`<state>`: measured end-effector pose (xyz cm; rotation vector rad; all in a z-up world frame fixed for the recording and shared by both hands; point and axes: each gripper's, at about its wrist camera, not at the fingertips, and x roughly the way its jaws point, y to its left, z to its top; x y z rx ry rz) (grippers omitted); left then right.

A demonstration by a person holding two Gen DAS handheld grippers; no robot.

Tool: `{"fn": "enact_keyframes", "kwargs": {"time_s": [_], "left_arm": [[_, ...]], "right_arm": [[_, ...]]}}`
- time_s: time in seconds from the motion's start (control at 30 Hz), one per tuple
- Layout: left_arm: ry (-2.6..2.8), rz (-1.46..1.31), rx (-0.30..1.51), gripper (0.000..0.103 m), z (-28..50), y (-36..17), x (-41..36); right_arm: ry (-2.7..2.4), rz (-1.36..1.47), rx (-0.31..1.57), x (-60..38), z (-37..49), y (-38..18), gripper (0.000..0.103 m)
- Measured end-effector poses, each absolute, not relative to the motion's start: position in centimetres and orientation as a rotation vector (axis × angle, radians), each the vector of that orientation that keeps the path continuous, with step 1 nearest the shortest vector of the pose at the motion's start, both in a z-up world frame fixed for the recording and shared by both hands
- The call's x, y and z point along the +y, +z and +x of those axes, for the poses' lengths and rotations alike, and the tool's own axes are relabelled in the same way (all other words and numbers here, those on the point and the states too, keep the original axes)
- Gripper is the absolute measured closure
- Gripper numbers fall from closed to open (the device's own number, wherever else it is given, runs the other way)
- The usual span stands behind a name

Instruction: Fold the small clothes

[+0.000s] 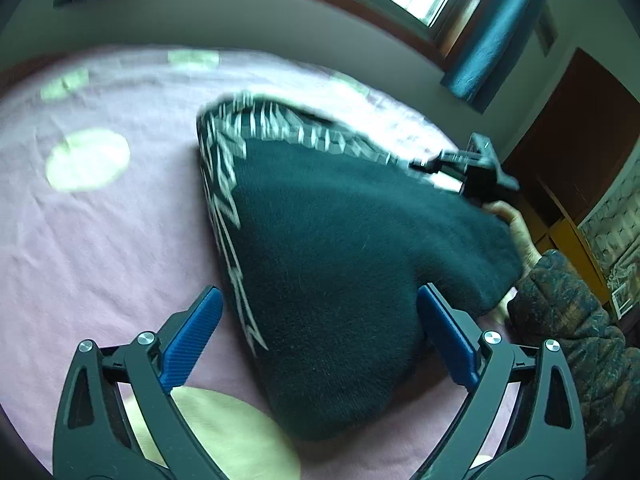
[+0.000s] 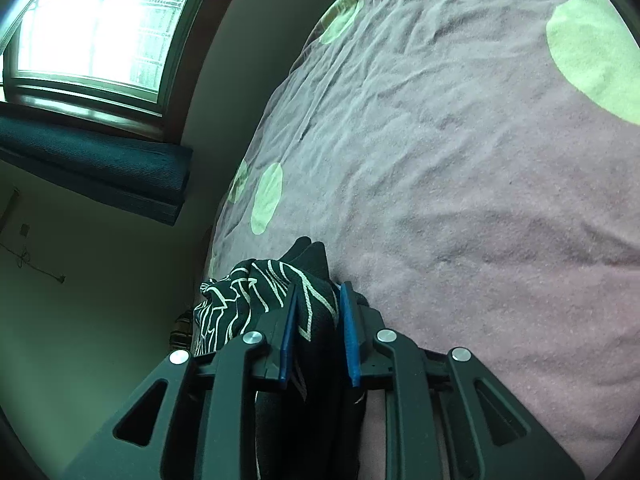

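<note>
Spreading across both views is the pink bedsheet with its pale green dots, and that is the working surface for this fold. On it, out near the middle, lies the one garment in play: a small black knitted garment with a white zigzag-patterned band along its far and left edges. It bulges up in a heap, not flat, one lobe sagging toward the lower edge of the left wrist view and another stretching away to the right.

Over on that right side, the right gripper has the cloth between its blue pads; in its own view a bunch of patterned fabric sits in a narrow gap, though I can't say for sure the pads press on it at this instant. A hand and quilted sleeve sit behind it.

The left gripper stands wide open, its blue pads either side of the garment's near lobe and clear of it.

My read: a fold looks underway but unfinished. The piece is doubled and lumpy, edges not lined up, no neat stack anywhere in sight. Still to come, I'd judge, are laying it down, squaring it and smoothing it.
</note>
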<state>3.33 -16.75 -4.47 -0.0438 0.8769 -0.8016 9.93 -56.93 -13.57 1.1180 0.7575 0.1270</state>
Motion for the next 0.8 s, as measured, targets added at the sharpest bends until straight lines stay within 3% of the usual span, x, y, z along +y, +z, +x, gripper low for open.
{"fn": "enact_keyframes", "kwargs": {"time_s": [0.17,0.33,0.43,0.7,0.73,0.8], "left_arm": [[-0.839,-0.031,0.81,0.005,7.4,-1.9,-15.0],[-0.869,-0.079,0.979,0.005,14.8,-5.1,-16.5],[-0.878,-0.053,0.982,0.005,16.4,-5.9,-18.2],[-0.882,-0.02,1.014,0.005,16.6,-7.8,-20.6],[-0.883,-0.024,1.017,0.005,16.7,-7.9,-20.6],[-0.876,-0.032,1.016,0.005,16.6,-8.0,-20.5]], "right_arm": [[0.141,1.015,0.737,-57.7,10.5,-10.5,0.07],[0.275,0.861,0.761,-55.0,15.4,-5.9,0.069],[0.379,0.743,0.843,-51.3,20.3,-3.9,0.058],[0.596,0.544,1.15,-39.4,31.5,-6.0,0.058],[0.617,0.532,1.185,-38.2,32.2,-6.5,0.059],[0.578,0.464,1.206,-36.9,32.7,-6.6,0.087]]}}
